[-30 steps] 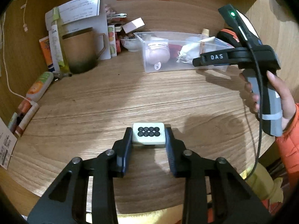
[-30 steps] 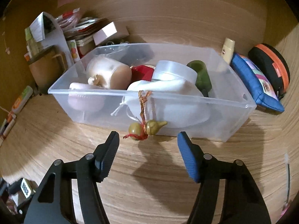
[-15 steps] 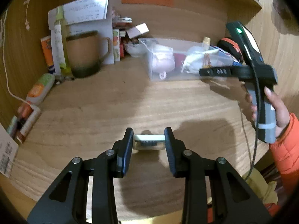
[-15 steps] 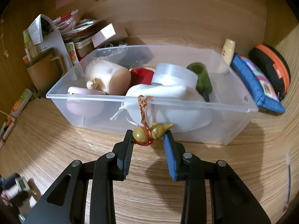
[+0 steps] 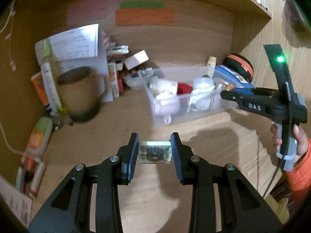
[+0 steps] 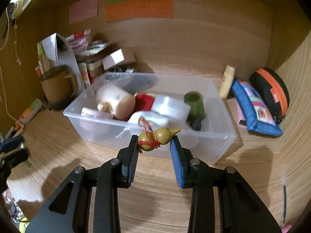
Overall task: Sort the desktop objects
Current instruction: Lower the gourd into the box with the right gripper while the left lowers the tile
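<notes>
My left gripper (image 5: 155, 149) is shut on a small white block with black round buttons (image 5: 155, 152) and holds it above the wooden desk. My right gripper (image 6: 154, 143) is shut on a small olive-green gourd charm with red string (image 6: 157, 138), held just in front of and above the near wall of the clear plastic bin (image 6: 223, 141). The bin (image 5: 196, 112) holds a beige jar, a red item, a white pouch and a green cup. The right gripper also shows in the left wrist view (image 5: 225, 95), at the bin's right end.
A brown mug (image 5: 81, 95) stands at the back left beside papers and small boxes. A tube (image 5: 39, 134) and pens lie along the left edge. A blue pouch (image 6: 254, 112), an orange-black case (image 6: 272, 93) and a small bottle (image 6: 226, 81) sit right of the bin.
My left gripper has lifted the white block off the desk and tilted up. My right gripper closed on the gourd charm and raised it to the bin's rim.
</notes>
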A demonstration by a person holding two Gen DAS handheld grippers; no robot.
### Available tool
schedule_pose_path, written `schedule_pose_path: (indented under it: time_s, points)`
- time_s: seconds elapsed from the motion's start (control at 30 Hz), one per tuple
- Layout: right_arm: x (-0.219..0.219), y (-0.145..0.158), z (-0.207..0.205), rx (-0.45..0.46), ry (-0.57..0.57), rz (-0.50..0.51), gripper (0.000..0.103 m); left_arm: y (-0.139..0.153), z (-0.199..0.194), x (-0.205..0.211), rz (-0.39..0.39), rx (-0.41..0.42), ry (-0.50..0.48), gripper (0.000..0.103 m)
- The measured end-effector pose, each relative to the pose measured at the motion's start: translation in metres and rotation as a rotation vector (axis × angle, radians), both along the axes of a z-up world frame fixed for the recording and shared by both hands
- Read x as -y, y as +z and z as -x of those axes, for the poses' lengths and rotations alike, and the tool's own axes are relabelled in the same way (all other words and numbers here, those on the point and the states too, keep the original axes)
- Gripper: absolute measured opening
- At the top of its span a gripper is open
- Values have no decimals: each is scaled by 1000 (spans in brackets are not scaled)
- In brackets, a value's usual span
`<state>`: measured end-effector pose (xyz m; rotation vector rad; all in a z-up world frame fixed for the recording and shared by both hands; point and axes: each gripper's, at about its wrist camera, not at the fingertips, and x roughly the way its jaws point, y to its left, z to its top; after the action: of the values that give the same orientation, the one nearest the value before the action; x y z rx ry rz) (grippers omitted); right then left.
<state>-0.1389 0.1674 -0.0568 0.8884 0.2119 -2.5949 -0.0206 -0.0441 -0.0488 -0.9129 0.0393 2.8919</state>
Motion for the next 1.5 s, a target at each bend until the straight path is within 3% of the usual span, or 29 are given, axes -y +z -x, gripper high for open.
schedule_pose_path:
  time_s: [0.43, 0.83, 1.3, 1.5]
  points:
    - [1, 17, 29, -33, 47, -15, 29, 29, 81, -13, -54, 11, -95, 33]
    - [21, 5, 49, -10, 138, -68, 27, 10, 141, -46, -67, 91, -166, 33]
    - [12, -2, 54, 2, 159, 4, 28, -10, 171, -57, -38, 153, -165, 33]
    - [7, 3, 50, -30, 148, 12, 47, -12, 171, -55, -20, 138, -153, 38]
